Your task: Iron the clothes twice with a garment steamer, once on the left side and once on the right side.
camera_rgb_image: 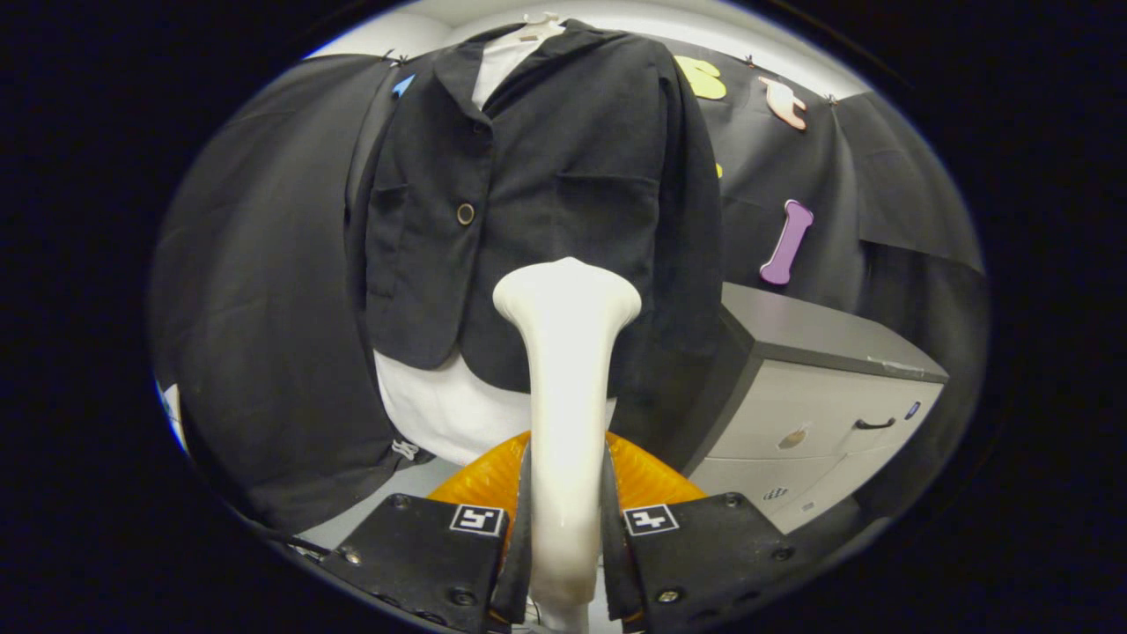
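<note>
While your gripper (568,528) holds the white steamer (568,352) by its handle, both fingers (526,519) press against the handle's sides, one on each. You have the steamer upright, its flared head rising beyond the fingertips to the lower front of the black jacket (546,176); whether the head touches the cloth cannot be told. You see the jacket hanging on a hanger (539,22) over a white shirt (440,405), whose hem drops below the jacket's edge just to the left of the steamer. One round button (465,213) shows on the jacket's front. An orange ribbed thing (647,475) lies behind the handle, just ahead of your fingers. A grey cabinet (819,387) with drawers stands beside the jacket, on its right.
</note>
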The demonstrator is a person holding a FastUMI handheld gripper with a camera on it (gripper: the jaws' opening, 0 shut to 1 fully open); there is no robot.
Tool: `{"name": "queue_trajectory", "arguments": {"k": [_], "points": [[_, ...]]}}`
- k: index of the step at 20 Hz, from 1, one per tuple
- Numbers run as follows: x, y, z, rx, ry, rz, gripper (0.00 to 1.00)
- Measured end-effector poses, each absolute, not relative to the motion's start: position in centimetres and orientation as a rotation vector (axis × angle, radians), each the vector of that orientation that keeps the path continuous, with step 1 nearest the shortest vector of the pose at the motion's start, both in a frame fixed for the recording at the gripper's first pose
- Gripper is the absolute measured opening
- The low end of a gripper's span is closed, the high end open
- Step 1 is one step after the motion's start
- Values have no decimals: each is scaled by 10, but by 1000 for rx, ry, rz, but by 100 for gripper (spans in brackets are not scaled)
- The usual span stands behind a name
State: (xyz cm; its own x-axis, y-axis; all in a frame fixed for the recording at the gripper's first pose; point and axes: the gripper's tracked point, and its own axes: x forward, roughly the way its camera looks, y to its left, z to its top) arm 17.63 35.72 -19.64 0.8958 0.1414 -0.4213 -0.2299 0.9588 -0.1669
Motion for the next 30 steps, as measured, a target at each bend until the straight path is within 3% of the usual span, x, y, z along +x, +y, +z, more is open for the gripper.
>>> {"name": "queue_trajectory", "arguments": {"k": [7, 13, 20, 30], "points": [[162, 346, -235, -256, 465, 172, 36], [147, 358, -215, -282, 401, 180, 36], [142, 409, -84, -210, 128, 244, 36], [203, 522, 130, -57, -261, 385, 36]]}}
